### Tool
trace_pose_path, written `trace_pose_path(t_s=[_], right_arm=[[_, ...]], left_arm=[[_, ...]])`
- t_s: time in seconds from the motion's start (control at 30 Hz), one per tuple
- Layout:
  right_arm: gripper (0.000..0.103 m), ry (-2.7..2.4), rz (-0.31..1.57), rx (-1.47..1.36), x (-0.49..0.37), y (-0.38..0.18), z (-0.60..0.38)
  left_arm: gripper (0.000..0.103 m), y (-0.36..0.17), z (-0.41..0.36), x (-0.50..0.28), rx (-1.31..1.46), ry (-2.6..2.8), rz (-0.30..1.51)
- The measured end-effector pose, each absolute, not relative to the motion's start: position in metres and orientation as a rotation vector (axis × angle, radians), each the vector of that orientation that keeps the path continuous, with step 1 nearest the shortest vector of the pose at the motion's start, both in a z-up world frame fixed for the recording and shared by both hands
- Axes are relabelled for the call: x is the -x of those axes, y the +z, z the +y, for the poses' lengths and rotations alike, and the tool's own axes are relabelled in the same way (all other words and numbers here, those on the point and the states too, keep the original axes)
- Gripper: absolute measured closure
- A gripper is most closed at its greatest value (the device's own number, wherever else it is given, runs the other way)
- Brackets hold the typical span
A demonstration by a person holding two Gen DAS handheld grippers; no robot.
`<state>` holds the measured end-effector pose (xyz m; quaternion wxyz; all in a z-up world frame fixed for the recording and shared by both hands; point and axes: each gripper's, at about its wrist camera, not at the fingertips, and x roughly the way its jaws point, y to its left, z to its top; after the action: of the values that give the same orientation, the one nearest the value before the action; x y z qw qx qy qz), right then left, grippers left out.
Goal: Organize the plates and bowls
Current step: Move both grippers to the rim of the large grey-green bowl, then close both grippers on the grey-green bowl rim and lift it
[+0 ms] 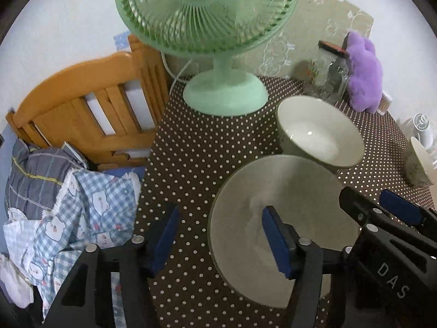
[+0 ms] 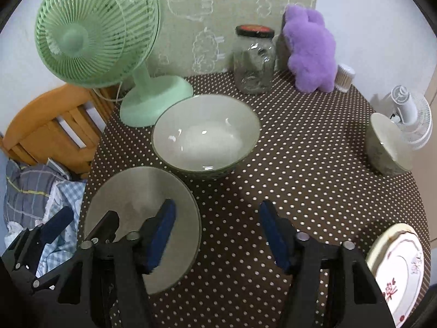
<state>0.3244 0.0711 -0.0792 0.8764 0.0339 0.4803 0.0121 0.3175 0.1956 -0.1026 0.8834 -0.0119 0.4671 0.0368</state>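
1. Four pieces of crockery sit on the polka-dot tabletop (image 2: pixel 273 164), spread out rather than stacked, so the sorting looks barely begun: a flat grey-green plate (image 2: pixel 131 199) near the left front edge, a large bowl (image 2: pixel 204 134) just behind it, a small bowl (image 2: pixel 387 147) well apart at the right edge, and a patterned plate (image 2: pixel 398 268) at the front right corner.
2. Both bowls stand upright and empty. The large bowl's rim lies very close to the grey-green plate's far edge, though I cannot tell whether they touch.
3. Clutter lines the back, clear of the dishes: a green fan (image 2: pixel 95 30), a glass jar (image 2: pixel 254 60), a purple plush toy (image 2: pixel 311 52) and a small white fan (image 2: pixel 409 114).
4. The left claw (image 1: pixel 218 235) points steeply down with its fingers apart. One blue pad hangs over the grey-green plate (image 1: pixel 273 191), the other over bare cloth left of it, so the plate's left rim lies between them. Nothing is gripped, and contact cannot be made out.
5. The right claw (image 2: pixel 215 232) is also parted and empty; its left pad overlaps the plate's right side, its right pad is over cloth.
6. My judgement: both claws straddle opposite rims of the same plate, probably to lift it from two sides.
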Motion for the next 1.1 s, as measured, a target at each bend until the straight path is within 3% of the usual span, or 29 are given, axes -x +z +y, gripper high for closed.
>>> trace_pose_path(t_s=[0.1, 0.37, 1.1], right_arm=[[0.055, 0.032, 1.019, -0.056, -0.331, -0.089, 0.077], [0.085, 0.077, 1.046, -0.036, -0.338, -0.1, 0.09], [0.085, 0.04, 1.07, -0.038, -0.286, -0.08, 0.05]], left_arm=[[0.057, -0.113, 0.196, -0.325, 0.042, 0.052, 1.005], [0.075, -0.12, 0.196, -0.33, 0.042, 0.031, 1.029], [0.077, -0.099, 0.152, -0.286, -0.001, -0.018, 1.033]])
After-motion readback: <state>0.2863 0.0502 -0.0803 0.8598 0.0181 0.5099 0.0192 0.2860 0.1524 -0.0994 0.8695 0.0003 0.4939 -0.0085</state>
